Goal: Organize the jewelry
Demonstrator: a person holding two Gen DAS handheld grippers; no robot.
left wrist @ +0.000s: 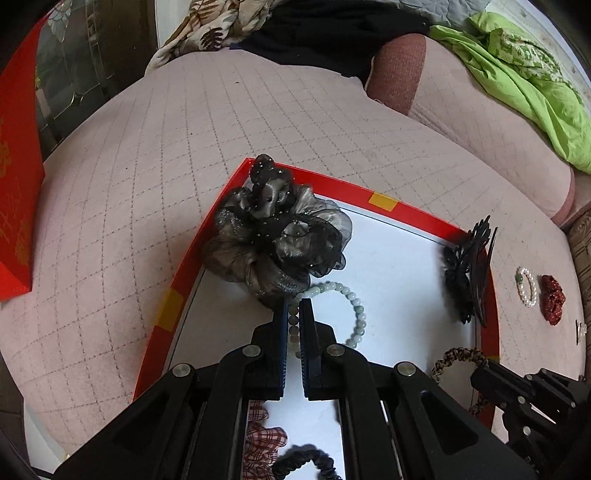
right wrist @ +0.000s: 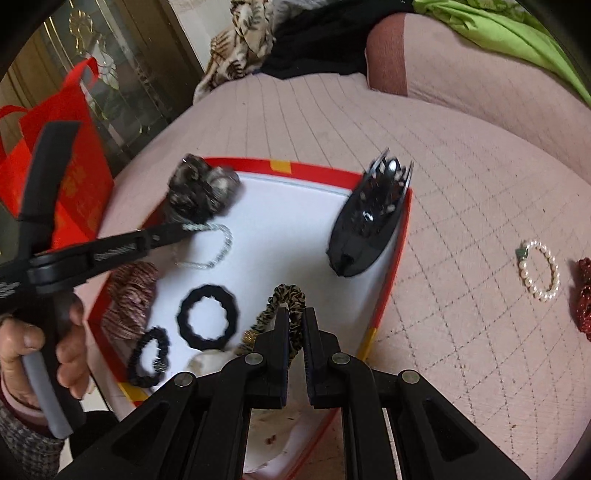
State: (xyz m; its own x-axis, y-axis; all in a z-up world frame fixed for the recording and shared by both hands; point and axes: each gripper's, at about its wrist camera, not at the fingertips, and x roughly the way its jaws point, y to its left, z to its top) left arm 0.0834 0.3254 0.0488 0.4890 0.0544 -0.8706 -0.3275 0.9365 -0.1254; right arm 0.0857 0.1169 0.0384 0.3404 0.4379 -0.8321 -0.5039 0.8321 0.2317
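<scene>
Over on the left a red gift bag (right wrist: 55,155) stands against a dark glass-fronted cabinet (right wrist: 110,74), gold characters printed on its side, too blurred to read. The bed is covered in a pale pink quilted spread (left wrist: 184,166) stitched in a diamond grid. On it sits a shallow red-rimmed tray (left wrist: 347,188) with a white floor and yellow tape patches on the rim.

The left gripper (left wrist: 294,306) is pinched tight on a pale green bead bracelet (left wrist: 354,314) that lies on the tray floor just under a big grey-and-black organza scrunchie (left wrist: 273,240) in the far left corner. Near that, on the tray, are a plaid scrunchie (right wrist: 131,306), a thin black hair tie (right wrist: 149,356) and a thick black scrunchie (right wrist: 207,317).

The right gripper (right wrist: 295,314) is clamped on a leopard-print scrunchie (right wrist: 286,299) over the tray's near right part. A black comb-style hair clip (right wrist: 369,218) leans on the tray's right rim.

Further right, off the tray on the spread, lie a white pearl bracelet (right wrist: 539,269) and beside it a red sequin scrunchie (right wrist: 583,295). At the back are a leaf-print fabric (right wrist: 240,44), a black garment (left wrist: 332,33) and a lime green cloth (left wrist: 517,74).
</scene>
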